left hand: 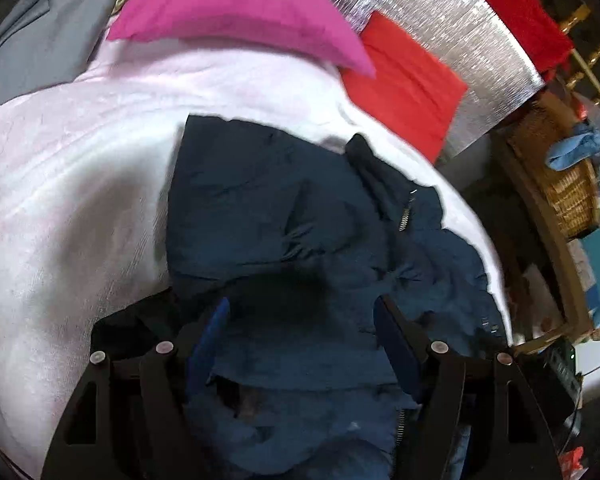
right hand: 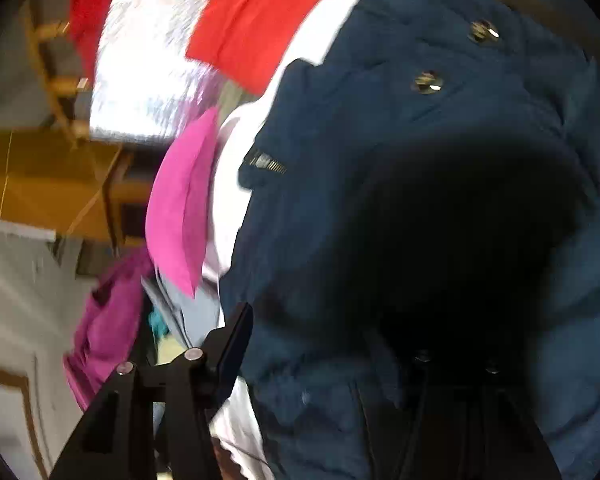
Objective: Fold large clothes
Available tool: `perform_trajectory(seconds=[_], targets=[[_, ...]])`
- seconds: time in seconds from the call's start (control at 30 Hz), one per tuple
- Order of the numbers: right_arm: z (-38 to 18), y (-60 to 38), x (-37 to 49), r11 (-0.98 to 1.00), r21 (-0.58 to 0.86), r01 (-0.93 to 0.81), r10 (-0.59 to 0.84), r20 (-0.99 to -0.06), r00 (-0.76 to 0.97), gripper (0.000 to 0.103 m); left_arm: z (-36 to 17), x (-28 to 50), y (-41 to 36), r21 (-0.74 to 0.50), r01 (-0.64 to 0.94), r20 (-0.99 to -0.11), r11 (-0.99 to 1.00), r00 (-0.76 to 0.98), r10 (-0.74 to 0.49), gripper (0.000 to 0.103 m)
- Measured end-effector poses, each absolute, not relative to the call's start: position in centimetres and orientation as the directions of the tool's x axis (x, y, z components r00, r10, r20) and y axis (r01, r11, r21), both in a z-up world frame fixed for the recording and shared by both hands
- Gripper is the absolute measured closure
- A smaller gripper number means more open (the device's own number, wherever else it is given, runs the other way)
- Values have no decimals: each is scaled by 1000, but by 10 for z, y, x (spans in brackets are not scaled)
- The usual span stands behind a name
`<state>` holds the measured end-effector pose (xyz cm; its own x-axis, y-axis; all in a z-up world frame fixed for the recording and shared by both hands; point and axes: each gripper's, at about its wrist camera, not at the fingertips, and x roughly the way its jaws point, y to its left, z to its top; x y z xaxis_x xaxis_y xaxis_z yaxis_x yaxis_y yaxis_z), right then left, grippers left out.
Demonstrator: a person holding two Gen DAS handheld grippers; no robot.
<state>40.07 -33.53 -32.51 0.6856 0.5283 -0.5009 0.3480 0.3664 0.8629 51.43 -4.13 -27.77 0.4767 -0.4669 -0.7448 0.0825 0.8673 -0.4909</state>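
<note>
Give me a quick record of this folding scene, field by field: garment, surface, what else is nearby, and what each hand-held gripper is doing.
garment: dark blue jacket, crumpled, zipper and two metal snaps showing
surface: white blanket under the jacket
nearby: pink pillow and red pillow beyond the jacket
left hand-held gripper: open, jaws spread over jacket fabric
right hand-held gripper: left finger visible, the other buried under jacket fabric; open or shut cannot be told
fold status: jacket not yet folded flat

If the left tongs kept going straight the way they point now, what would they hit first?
Most likely the navy jacket: the left tongs are open right over it, fabric filling the gap between the fingers. Depth is unclear, but nothing else lies ahead.
</note>
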Motion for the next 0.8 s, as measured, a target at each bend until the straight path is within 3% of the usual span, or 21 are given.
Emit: perform_trajectory(seconds=[0.07,0.1,0.17,0.23,0.3,0.4,0.47,0.6,0.73,0.8], targets=[[-333,-336,406,315,869,382,517,-495,699,43,-284,516,-50,-454,93,-772,886,456,-443,29],[-335,-338,409,299,868,396,508,-496,705,48,-285,516,-53,-434,103,-778,895,457,-430,29],[-334,-337,408,322,862,391,495,-505,707,76,-285,514,-56,-416,119,-782,901,460,-422,29],[-322,-335,400,387,852,352,464,-510,724,85,-286,514,-50,-441,105,-776,892,456,-437,38],[-305,-331,388,443,844,301,442,-498,746,89,-286,513,-42,-459,84,-775,884,448,-445,48],[-291,-323,370,511,819,260,430,-506,748,90,-279,505,-35,-467,74,-774,881,448,-448,48],[-306,-323,372,535,787,306,424,-564,708,91,-280,503,-35,-441,78,-787,894,446,-427,48],[-322,-336,372,473,828,301,506,-535,677,85,-283,504,-34,-427,91,-801,900,424,-423,48],[-296,-368,353,455,851,264,551,-502,667,43,-255,496,-11,-423,115,-764,899,489,-422,47],[-276,-396,333,473,848,240,499,-483,720,42,-244,495,3,-426,106,-746,898,521,-415,46]])
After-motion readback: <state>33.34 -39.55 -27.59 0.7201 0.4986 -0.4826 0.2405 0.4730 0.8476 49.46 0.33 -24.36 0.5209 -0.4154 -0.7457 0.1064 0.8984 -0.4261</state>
